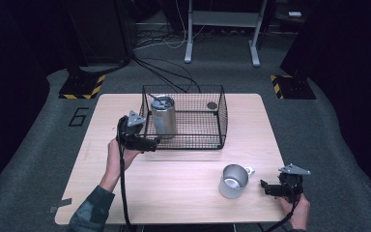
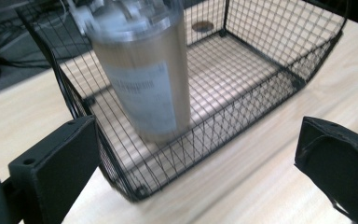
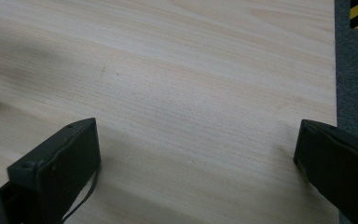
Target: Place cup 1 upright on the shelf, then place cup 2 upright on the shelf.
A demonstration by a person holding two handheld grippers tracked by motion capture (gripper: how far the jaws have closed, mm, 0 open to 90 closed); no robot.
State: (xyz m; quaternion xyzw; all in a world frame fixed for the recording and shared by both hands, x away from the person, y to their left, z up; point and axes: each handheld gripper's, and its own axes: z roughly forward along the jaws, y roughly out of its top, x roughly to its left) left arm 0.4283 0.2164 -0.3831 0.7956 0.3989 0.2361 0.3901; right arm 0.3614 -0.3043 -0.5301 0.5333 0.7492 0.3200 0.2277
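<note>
A black wire basket (image 1: 220,113) (image 2: 303,84) stands at the back middle of the wooden table (image 1: 174,174). Inside its left end a steel tumbler (image 1: 164,116) (image 2: 147,79) with a clear lid stands upright. A small dark round thing (image 1: 212,105) (image 2: 202,26) lies in the basket's far right corner. My left gripper (image 1: 150,143) (image 2: 196,168) is open just outside the basket's front left corner, empty. A metal mug (image 1: 233,181) with a white handle stands at the front right. My right gripper (image 1: 263,186) (image 3: 196,168) is open and empty, just right of the mug.
Bare wood (image 3: 191,84) lies under the right gripper, with the table's edge and grey carpet (image 3: 354,70) close beside it. Cables (image 1: 164,72), a white frame's legs (image 1: 189,53) and yellow-black striped bases (image 1: 82,89) are on the floor beyond the table.
</note>
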